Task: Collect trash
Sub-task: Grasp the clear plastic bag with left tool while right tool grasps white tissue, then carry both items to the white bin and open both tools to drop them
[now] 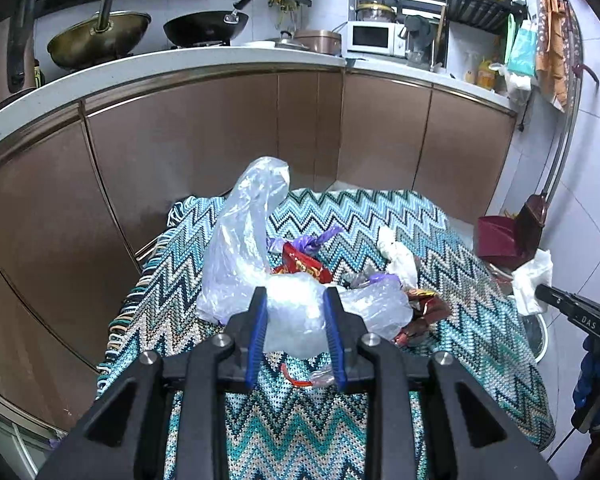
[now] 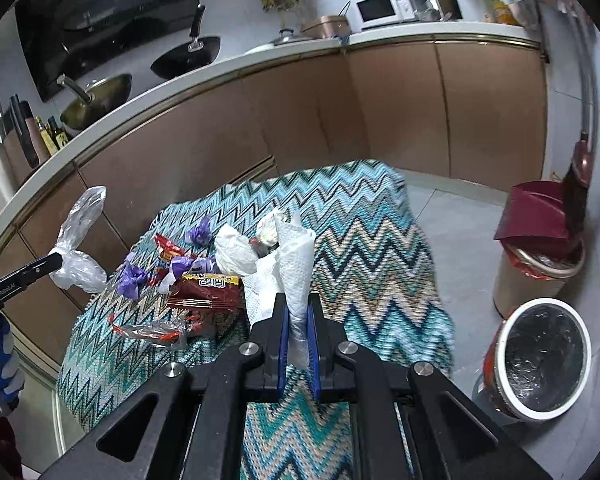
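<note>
My left gripper (image 1: 295, 300) is shut on a clear plastic bag (image 1: 240, 236) that stands up above the zigzag cloth (image 1: 460, 240). In the right wrist view the same bag (image 2: 78, 240) hangs from the left gripper (image 2: 56, 259). My right gripper (image 2: 298, 306) is shut on a white paper towel (image 2: 298, 252), which is lifted over the cloth (image 2: 360, 240). A red snack wrapper (image 2: 208, 292), purple wrappers (image 2: 130, 276), a crumpled tissue (image 2: 234, 248) and a clear wrapper (image 2: 148, 332) lie on the cloth. The right gripper (image 1: 548, 294) shows at the edge of the left wrist view.
A white-rimmed bin with a liner (image 2: 540, 356) stands on the floor to the right. Behind it is a beige bin (image 2: 516, 284) with a dark red dustpan (image 2: 536, 216) on top. Brown kitchen cabinets (image 2: 300, 120) run close behind the covered table.
</note>
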Motion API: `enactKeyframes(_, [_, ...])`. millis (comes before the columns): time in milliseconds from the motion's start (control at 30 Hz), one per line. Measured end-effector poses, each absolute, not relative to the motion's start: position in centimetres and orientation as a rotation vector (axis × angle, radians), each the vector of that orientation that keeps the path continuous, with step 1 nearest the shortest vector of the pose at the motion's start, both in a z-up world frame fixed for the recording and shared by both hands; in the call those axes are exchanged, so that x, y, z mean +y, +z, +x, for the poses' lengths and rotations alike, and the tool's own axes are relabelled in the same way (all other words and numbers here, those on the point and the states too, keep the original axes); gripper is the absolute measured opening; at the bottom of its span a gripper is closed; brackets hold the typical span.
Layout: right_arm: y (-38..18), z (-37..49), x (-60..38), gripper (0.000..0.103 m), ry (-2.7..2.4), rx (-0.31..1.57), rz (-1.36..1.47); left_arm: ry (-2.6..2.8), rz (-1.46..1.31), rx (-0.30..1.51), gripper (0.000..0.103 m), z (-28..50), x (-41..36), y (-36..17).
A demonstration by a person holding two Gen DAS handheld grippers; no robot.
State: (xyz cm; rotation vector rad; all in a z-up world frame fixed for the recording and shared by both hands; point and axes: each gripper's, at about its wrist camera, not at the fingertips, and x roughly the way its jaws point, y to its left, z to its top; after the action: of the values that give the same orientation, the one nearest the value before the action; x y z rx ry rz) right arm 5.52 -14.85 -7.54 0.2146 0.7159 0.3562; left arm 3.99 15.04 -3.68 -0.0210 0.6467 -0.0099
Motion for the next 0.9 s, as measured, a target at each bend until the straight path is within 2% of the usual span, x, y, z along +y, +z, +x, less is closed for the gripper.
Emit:
enactKeyframes(200, [-6.4,3.6,-17.2,0.008,0.299,0.669,0.231,-0.042,-0.020,0.609,0.026,3.1,14.4,-1.8])
enactKeyframes(433, [-5.1,1.7,-20.9,0.008,0.197,0.620,0.262,-0.178,0.019,0.596,0.026,4.2,9.1,-0.7])
enactKeyframes(633, [-4.9,0.4,-25.5,0.008,0.041,0.602,0.291,-0.374,0.076,0.614,0.026,6.4,1.0,-0.6])
enactKeyframes(900, [-8.1,0.1,-33.0,0.009,-0.219,0.656,0.319,-0.651,0.213,0.693,0.026,10.4,-14.7,-3.4])
